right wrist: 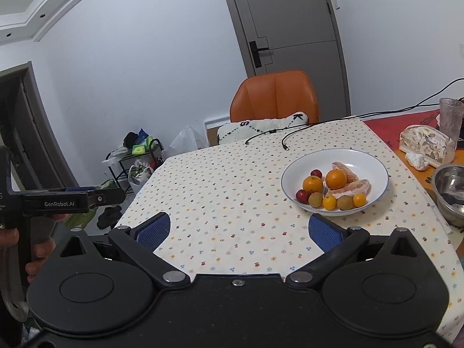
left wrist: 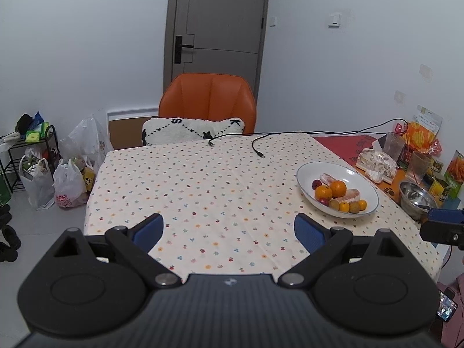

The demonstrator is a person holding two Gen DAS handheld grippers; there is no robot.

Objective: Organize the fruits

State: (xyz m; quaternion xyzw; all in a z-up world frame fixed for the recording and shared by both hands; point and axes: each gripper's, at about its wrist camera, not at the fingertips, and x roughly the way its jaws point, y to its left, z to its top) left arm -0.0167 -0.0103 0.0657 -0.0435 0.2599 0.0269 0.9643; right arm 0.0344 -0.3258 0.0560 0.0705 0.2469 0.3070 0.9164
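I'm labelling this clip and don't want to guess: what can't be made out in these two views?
- Steel bowl: cut off by the right wrist view's edge; contents unclear.
- Brown fruits in the white bowl: too small to identify.
- Fruit undersides: hidden by the pile.
- Right gripper: only its side shows at the left wrist view's edge.
- Package labels: too small to read.

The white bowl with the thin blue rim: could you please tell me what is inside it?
The white bowl with the thin blue rim holds two oranges, three smaller citrus, peeled pomelo segments, two red fruits and brownish round fruits. Anything beneath the pile is hidden.
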